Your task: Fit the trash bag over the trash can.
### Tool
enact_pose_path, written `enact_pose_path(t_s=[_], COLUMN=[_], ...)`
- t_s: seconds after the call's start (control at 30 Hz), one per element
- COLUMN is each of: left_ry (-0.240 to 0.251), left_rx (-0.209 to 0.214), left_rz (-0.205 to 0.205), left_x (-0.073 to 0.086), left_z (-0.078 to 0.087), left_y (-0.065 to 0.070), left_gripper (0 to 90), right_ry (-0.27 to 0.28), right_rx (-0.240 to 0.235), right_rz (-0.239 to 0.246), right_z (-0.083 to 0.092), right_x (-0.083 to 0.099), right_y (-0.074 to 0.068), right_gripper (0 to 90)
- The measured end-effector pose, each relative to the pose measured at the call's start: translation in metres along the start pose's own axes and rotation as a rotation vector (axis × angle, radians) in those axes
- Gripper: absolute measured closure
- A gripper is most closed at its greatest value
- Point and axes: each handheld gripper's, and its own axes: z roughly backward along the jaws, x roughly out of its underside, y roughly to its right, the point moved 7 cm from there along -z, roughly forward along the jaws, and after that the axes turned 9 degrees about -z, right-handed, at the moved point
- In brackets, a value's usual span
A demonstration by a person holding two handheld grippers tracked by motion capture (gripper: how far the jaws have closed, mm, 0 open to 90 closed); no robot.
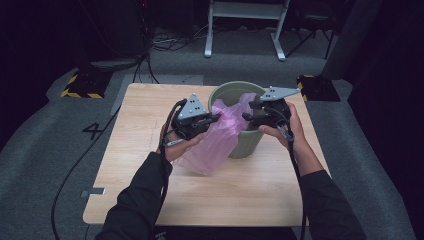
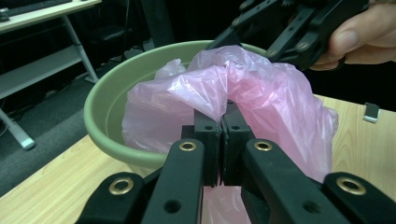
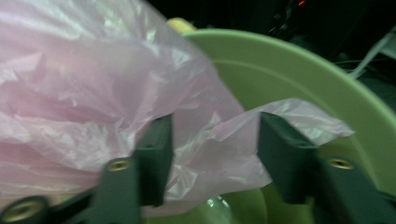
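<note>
The left gripper [image 2: 223, 122] is clamped on the pink bag [image 2: 261, 93] at the bin's [image 1: 235, 90] nine o'clock rim. The right gripper [image 3: 212, 158] stands apart around bag film at three o'clock.

The bin [image 1: 239, 120] stands on the desk [image 1: 150, 165] toward its far edge. The bag [image 1: 220, 135] hangs over the bin's near rim, partly inside, partly draped down onto the desk (left of the bin). The left gripper [image 1: 216, 118] sits left of the bag with film between its jaws; the right gripper [image 1: 247, 111] is over the rim, its jaws astride a flap.
</note>
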Motion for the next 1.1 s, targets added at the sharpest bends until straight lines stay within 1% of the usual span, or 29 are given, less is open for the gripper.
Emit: enact_pose_path(t_s=[0.03,0.1,0.17,0.2,0.27,0.3,0.33,0.37,0.4,0.47,0.5,0.57,0.6,0.63,0.67,0.73,0.77,0.8,0.83,0.87,0.93,1.0,1.03,1.07,1.1], left_ry=[-0.003,-0.004,-0.003,-0.005,-0.011,-0.015,-0.014,-0.01,-0.013,-0.014,-0.014,-0.019,-0.017,-0.021,-0.022,-0.02,-0.02,-0.021,-0.02,-0.016,-0.008,-0.001,0.0,0.004,0.003], left_rx=[0.0,-0.001,0.001,0.0,-0.001,-0.005,0.0,0.007,0.009,0.014,0.015,0.018,0.019,0.02,0.021,0.026,0.025,0.022,0.022,0.023,0.027,0.027,0.035,0.039,0.034], left_rz=[0.002,0.006,0.014,0.017,0.023,0.029,0.036,0.041,0.044,0.046,0.046,0.042,0.047,0.045,0.047,0.051,0.052,0.053,0.054,0.062,0.067,0.073,0.068,0.065,0.06], left_x=[-0.001,-0.002,-0.003,-0.004,-0.004,-0.003,-0.003,-0.003,-0.003,-0.003,-0.003,-0.004,-0.005,-0.005,-0.005,-0.006,-0.006,-0.006,-0.006,-0.005,-0.005,-0.006,-0.006,-0.006,-0.006], left_z=[-0.001,-0.002,-0.003,-0.004,-0.007,-0.008,-0.009,-0.01,-0.011,-0.013,-0.014,-0.015,-0.016,-0.017,-0.017,-0.017,-0.017,-0.017,-0.017,-0.017,-0.015,-0.014,-0.012,-0.011,-0.009], left_y=[-0.001,-0.003,-0.004,-0.005,-0.006,-0.007,-0.007,-0.007,-0.007,-0.007,-0.006,-0.006,-0.006,-0.006,-0.006,-0.006,-0.007,-0.007,-0.008,-0.008,-0.009,-0.009,-0.009,-0.008,-0.009], left_gripper=[87.8,88.2,88.4,88.4,88.7,88.7,88.8,88.8,88.8,88.8,88.8,88.7,88.7,88.6,88.5,88.3,88.2,88.0,87.4,87.1,84.4,80.1,78.3,77.0,74.1], right_ry=[0.018,0.06,0.089,0.105,0.138,0.156,0.17,0.191,0.2,0.206,0.201,0.179,0.176,0.165,0.153,0.139,0.128,0.118,0.102,0.096,0.084,0.087,0.089,0.088,0.094], right_rx=[0.005,-0.018,-0.033,-0.04,-0.084,-0.117,-0.143,-0.159,-0.167,-0.205,-0.218,-0.224,-0.232,-0.244,-0.25,-0.27,-0.264,-0.256,-0.271,-0.275,-0.272,-0.276,-0.268,-0.26,-0.249], right_rz=[-0.009,-0.022,-0.018,-0.024,-0.032,-0.035,-0.034,-0.034,-0.032,-0.012,0.009,0.046,0.051,0.068,0.076,0.08,0.085,0.094,0.107,0.115,0.137,0.144,0.15,0.154,0.151], right_z=[0.004,0.012,0.019,0.023,0.031,0.034,0.037,0.04,0.042,0.043,0.043,0.039,0.038,0.035,0.032,0.028,0.026,0.024,0.022,0.021,0.019,0.018,0.018,0.018,0.018], right_x=[0.0,-0.002,-0.003,-0.004,-0.005,-0.006,-0.006,-0.007,-0.008,-0.009,-0.009,-0.008,-0.008,-0.008,-0.008,-0.008,-0.007,-0.006,-0.004,-0.003,-0.001,0.0,0.001,0.002,0.002], right_y=[0.002,0.003,0.004,0.005,0.004,0.003,0.002,0.001,0.001,-0.005,-0.01,-0.019,-0.021,-0.027,-0.031,-0.035,-0.036,-0.037,-0.039,-0.04,-0.041,-0.042,-0.042,-0.041,-0.039], right_gripper=[41.5,36.4,33.0,30.6,28.6,27.1,26.8,26.9,27.3,27.9,28.8,27.9,27.9,27.6,27.4,28.7,34.3,44.4,55.3,59.2,71.8,81.5,85.4,87.5,88.8])
